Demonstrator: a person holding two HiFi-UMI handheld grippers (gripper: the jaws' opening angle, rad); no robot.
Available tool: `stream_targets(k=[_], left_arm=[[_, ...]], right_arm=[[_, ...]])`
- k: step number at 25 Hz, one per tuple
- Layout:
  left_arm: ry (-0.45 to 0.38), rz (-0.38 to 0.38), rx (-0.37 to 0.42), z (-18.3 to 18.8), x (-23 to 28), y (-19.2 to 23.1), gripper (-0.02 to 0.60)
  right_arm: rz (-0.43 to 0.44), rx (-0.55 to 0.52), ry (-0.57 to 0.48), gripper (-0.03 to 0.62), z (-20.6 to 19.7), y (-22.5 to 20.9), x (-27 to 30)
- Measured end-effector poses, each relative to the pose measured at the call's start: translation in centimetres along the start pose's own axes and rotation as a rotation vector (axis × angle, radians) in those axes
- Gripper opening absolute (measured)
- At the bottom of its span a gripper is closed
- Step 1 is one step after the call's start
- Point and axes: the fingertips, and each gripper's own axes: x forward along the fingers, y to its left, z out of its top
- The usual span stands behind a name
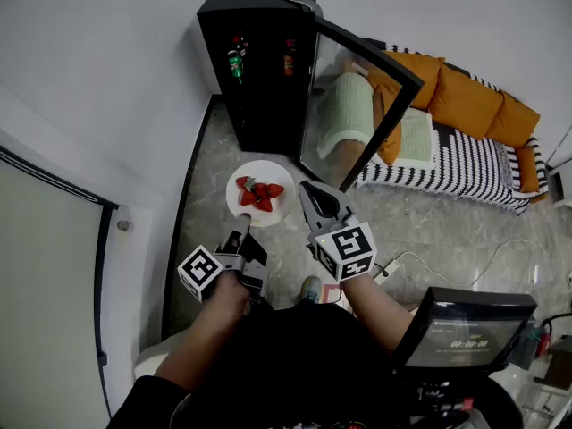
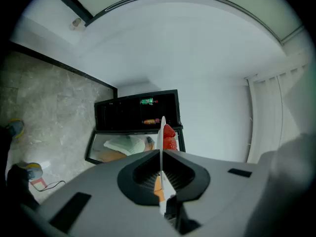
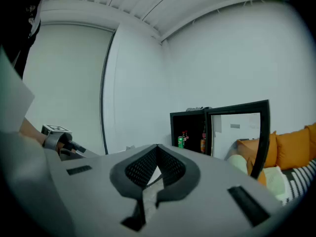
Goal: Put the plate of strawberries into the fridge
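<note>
While the left gripper (image 1: 243, 231) is pinching one edge of the plate (image 1: 269, 170), holding the strawberries (image 1: 259, 195) short of the open fridge (image 1: 259, 88), the right gripper (image 1: 306, 188) is riding alongside, closed on nothing. Any tilt is threatening to roll berries off or knock the plate against the door (image 1: 357, 105).

Count of the things in view

One plate (image 1: 268, 170) with about five strawberries (image 1: 259, 195), one fridge (image 1: 268, 9) with at least two drinks (image 1: 235, 65), at least three orange cushions (image 1: 469, 101), one striped sofa (image 1: 465, 164).
</note>
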Motion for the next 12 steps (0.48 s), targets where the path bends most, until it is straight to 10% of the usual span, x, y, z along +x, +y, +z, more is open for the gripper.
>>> stream_targets(k=[12], left_arm=[[-0.046, 0.037, 0.023, -1.7, 1.2, 0.6, 0.018]], right_arm=[[-0.01, 0.002, -0.024, 0.006, -0.6, -3.0, -1.2]])
